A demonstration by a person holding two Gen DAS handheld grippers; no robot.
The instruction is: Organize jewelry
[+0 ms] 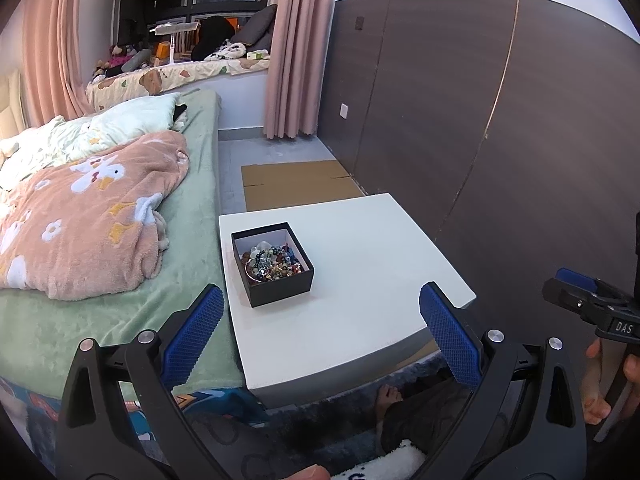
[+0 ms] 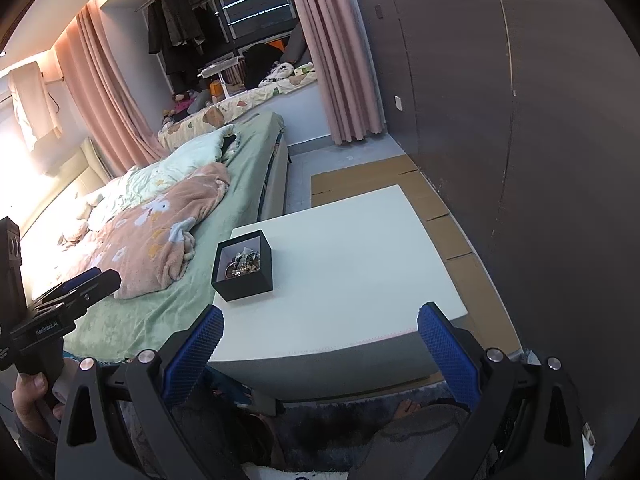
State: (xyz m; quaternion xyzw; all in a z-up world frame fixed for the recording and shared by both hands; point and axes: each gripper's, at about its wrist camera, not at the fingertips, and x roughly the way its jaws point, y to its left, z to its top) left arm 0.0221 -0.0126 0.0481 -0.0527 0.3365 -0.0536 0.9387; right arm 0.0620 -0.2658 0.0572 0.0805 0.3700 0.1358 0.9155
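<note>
A small black box [image 1: 272, 264] is sitting on the white surface [image 1: 360, 280], close to the edge that runs along the bed [image 1: 120, 280]. Its lid is off, and a tangled heap of beaded jewelry [image 1: 272, 262] is lying inside against the pale lining: many small beads in mixed colours, with a thin ring-shaped band curving along the near inner wall. From the right wrist view the same box [image 2: 244, 270] is showing as an open cube with the jewelry [image 2: 242, 266] sunk low inside it.

The left tool [image 1: 320, 336] is hanging released in front of the near edge of the surface, its blue-padded fingers [image 1: 196, 336] spread wide and gripping nothing, the box well beyond the tips. The right tool [image 2: 320, 344] is likewise standing wide apart and empty, short of the near edge of the surface, with its textured pads [image 2: 448, 344] pointing toward the far end.

A pink flowered blanket [image 1: 92, 220] is lying rumpled on the green bed sheet beside the surface. Flattened cardboard [image 1: 296, 184] is covering the floor beyond the far edge, next to the dark wood-panel wall [image 1: 480, 120]. Pink curtains [image 1: 296, 48] are hanging at the window.
</note>
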